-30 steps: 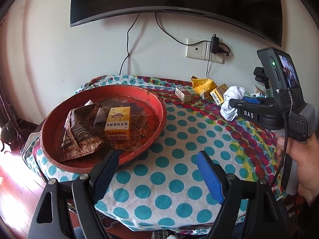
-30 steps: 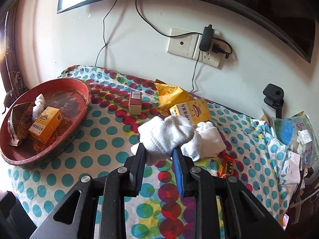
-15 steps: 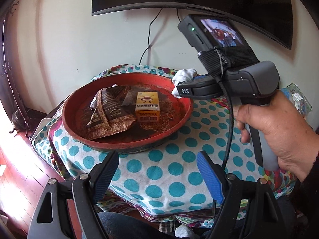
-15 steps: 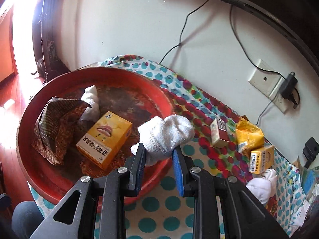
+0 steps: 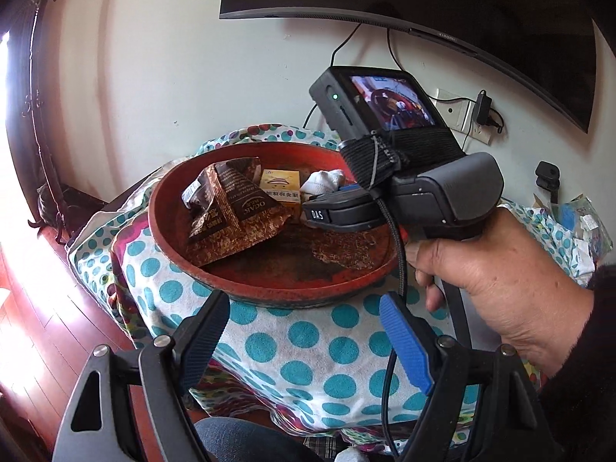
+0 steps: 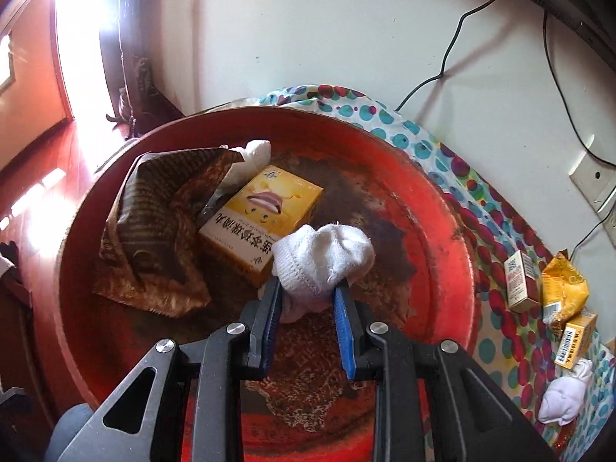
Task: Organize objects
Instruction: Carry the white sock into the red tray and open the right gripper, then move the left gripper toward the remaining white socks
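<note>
Over the red basin (image 6: pixel 442 208), my right gripper (image 6: pixel 308 288) points down with a white sock (image 6: pixel 323 258) between its fingers (image 6: pixel 343 308). The sock sits at the fingertips, bulging out ahead of them, with its cuff end tucked back between the blue pads. Those fingers are easing apart right now, yet both pads look to be touching the fabric on either side, so I read the sock as gripped. It hangs above the basin floor, just in front of a yellow box (image 6: pixel 261 223) that lies flat inside the basin; I cannot tell whether sock and box touch. Left of the box lies a crumpled brown packet (image 6: pixel 154 231), and behind it another bit of white cloth (image 6: pixel 252 156) peeks out near the far wall.

From my left wrist view, the left gripper (image 5: pixel 304 338) stands with its fingers (image 5: pixel 404 346) spread wide and nothing between them, hovering above the polka-dot cloth (image 5: pixel 308 338) on the counter, just short of the basin's near rim. My right hand (image 5: pixel 496 281) holds the other tool's handle at the right, reaching in over the basin.

Off to the right on the counter, well apart from the basin, I see a small carton (image 6: pixel 519 281), a yellow bag (image 6: pixel 564 288), a second yellow box (image 6: pixel 577 338) and a second white sock (image 6: pixel 562 396).
</note>
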`<control>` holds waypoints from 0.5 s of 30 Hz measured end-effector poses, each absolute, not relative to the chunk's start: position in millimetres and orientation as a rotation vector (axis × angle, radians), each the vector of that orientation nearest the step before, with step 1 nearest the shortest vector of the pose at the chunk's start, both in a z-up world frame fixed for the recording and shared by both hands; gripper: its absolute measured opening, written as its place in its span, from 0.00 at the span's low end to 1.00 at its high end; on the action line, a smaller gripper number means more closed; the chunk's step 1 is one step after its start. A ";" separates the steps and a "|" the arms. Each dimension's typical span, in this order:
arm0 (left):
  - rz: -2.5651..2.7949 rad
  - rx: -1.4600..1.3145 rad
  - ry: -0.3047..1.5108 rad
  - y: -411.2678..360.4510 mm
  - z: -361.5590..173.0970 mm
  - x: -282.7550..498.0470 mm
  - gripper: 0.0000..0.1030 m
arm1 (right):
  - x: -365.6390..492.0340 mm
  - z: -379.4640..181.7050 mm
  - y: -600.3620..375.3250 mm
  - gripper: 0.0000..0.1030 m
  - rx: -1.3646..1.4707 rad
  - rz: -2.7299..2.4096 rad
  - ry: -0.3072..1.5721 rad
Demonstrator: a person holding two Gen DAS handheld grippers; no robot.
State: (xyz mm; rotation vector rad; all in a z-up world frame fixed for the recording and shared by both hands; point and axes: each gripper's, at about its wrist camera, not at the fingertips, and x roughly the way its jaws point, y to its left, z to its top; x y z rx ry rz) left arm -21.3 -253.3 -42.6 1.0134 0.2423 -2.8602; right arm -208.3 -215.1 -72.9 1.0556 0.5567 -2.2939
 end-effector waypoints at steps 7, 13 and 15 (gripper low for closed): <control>-2.880 1.015 0.180 -239.6 -47.4 -21.4 0.80 | -191.4 -62.0 -186.7 0.70 0.978 -2.337 0.589; -2.911 0.974 0.129 -229.3 -47.6 -20.1 0.80 | -171.3 -36.0 -112.9 0.81 0.868 -2.539 0.461; -2.921 0.968 0.102 -224.1 -49.2 -20.2 0.80 | -174.0 -35.5 -83.1 0.83 0.902 -2.596 0.390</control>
